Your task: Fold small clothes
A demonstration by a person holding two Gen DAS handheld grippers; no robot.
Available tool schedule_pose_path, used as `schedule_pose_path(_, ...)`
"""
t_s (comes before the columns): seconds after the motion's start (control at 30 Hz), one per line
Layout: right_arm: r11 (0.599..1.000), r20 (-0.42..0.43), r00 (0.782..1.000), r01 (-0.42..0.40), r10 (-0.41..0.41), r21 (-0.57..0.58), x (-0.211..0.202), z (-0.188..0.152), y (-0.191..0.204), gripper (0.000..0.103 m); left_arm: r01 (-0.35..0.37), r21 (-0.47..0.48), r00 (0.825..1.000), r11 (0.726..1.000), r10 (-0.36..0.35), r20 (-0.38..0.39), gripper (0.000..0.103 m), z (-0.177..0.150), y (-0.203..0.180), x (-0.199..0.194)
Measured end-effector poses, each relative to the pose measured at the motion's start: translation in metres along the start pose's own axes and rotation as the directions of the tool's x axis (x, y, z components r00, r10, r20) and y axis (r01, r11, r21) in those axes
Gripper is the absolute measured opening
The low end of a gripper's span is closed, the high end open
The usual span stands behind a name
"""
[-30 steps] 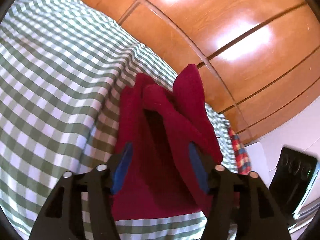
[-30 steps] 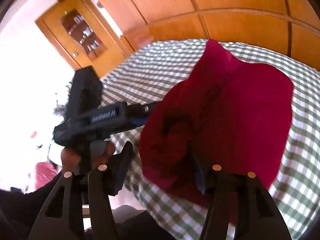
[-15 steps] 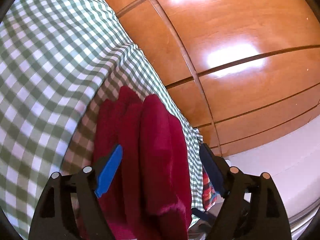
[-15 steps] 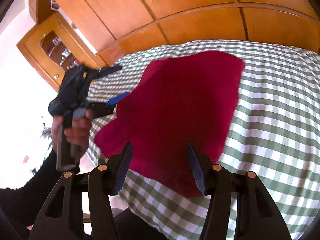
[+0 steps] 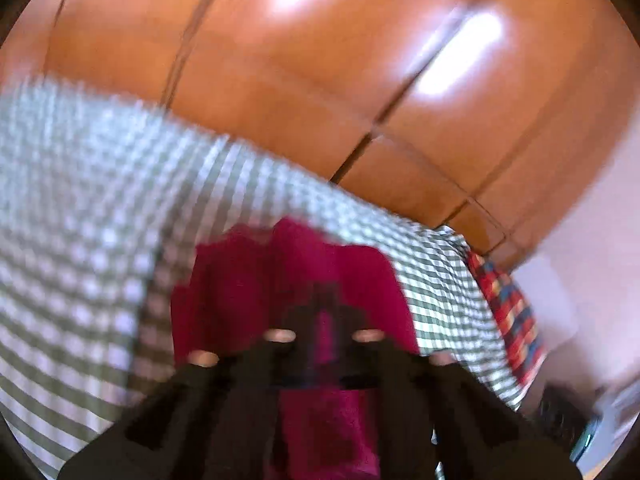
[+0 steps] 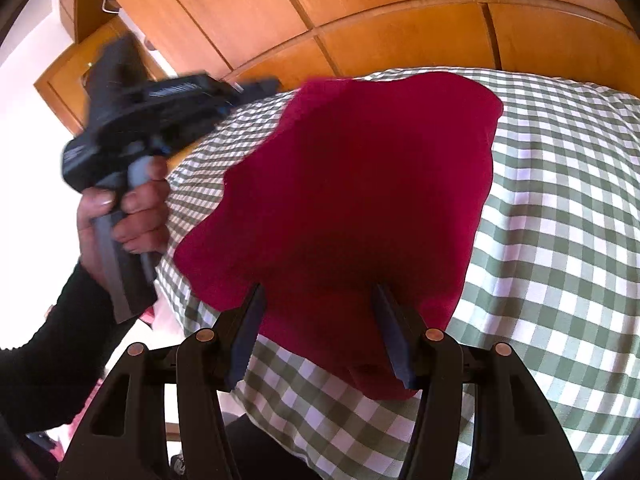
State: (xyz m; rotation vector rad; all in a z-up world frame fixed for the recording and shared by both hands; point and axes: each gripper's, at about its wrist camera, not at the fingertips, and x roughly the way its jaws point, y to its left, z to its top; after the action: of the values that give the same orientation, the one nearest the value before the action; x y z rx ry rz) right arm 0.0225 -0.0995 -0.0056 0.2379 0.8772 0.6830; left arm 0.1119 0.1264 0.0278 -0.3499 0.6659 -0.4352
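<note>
Fold step here, I reckon: my left gripper [image 5: 322,328] is clamped shut, seemingly pinching the far left edge of the red garment [image 6: 352,208], though the blur hides the contact. It lies on the checked cloth [image 6: 560,240]. My right gripper [image 6: 320,336] hangs half open over the near edge, gripping nothing. Next I'd carry that edge across.

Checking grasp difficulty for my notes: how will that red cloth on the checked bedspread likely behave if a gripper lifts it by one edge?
The red cloth would probably droop and bunch: its outline is wavy and it follows the soft checked bedspread. It looks light for its size, lying thin and flat. Its matte, fuzzy look suggests it would drag and wrinkle under a push, not slide.
</note>
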Motion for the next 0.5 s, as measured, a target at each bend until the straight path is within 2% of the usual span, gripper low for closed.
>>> schedule_pose_path(0.1, 1.0, -0.011, 1.0, 0.008, -0.008, -0.02, 0.005, 0.0, 0.006, 0.055, -0.066, 0.136, 0.997, 0.988, 0.059, 0.056, 0.0, -0.008, -0.016, -0.02)
schedule_pose_path(0.17, 0.999, -0.023, 1.0, 0.014, -0.015, -0.04, 0.012, 0.0, 0.01, 0.055, -0.113, 0.144, 0.993, 0.983, 0.11, 0.034, 0.0, -0.012, -0.007, -0.017)
schedule_pose_path(0.2, 0.999, -0.028, 0.999, 0.022, -0.023, -0.048, 0.015, 0.001, 0.012, 0.055, -0.163, 0.114, 0.986, 0.98, 0.164, 0.006, 0.0, -0.014, 0.006, -0.011)
schedule_pose_path(0.23, 0.998, -0.031, 0.999, 0.032, -0.034, -0.059, 0.018, 0.0, 0.014, 0.055, -0.175, 0.075, 0.984, 0.982, 0.178, -0.023, 0.0, -0.015, 0.019, -0.009)
schedule_pose_path(0.27, 0.997, -0.029, 0.999, 0.037, -0.039, -0.064, 0.019, 0.0, 0.015, 0.055, -0.168, -0.009, 0.984, 0.986, 0.167, -0.063, 0.015, -0.018, 0.04, -0.005)
schedule_pose_path(0.3, 0.997, -0.025, 0.999, 0.035, -0.036, -0.063, 0.018, -0.001, 0.015, 0.055, -0.142, -0.083, 0.987, 0.986, 0.135, -0.084, 0.041, -0.022, 0.057, -0.005)
schedule_pose_path(0.33, 0.998, -0.023, 0.999, 0.031, -0.033, -0.061, 0.017, -0.002, 0.014, 0.055, -0.1, -0.173, 0.992, 0.98, 0.086, -0.088, 0.05, -0.027, 0.073, -0.011)
schedule_pose_path(0.4, 0.998, -0.018, 1.0, 0.021, -0.022, -0.051, 0.016, -0.004, 0.011, 0.055, -0.019, -0.251, 0.997, 0.968, -0.002, -0.082, 0.054, -0.033, 0.086, -0.016)
schedule_pose_path(0.5, 0.999, -0.01, 1.0, 0.017, -0.017, -0.042, 0.016, -0.005, 0.009, 0.057, 0.017, -0.272, 0.994, 0.962, -0.045, -0.096, 0.059, -0.037, 0.087, -0.02)
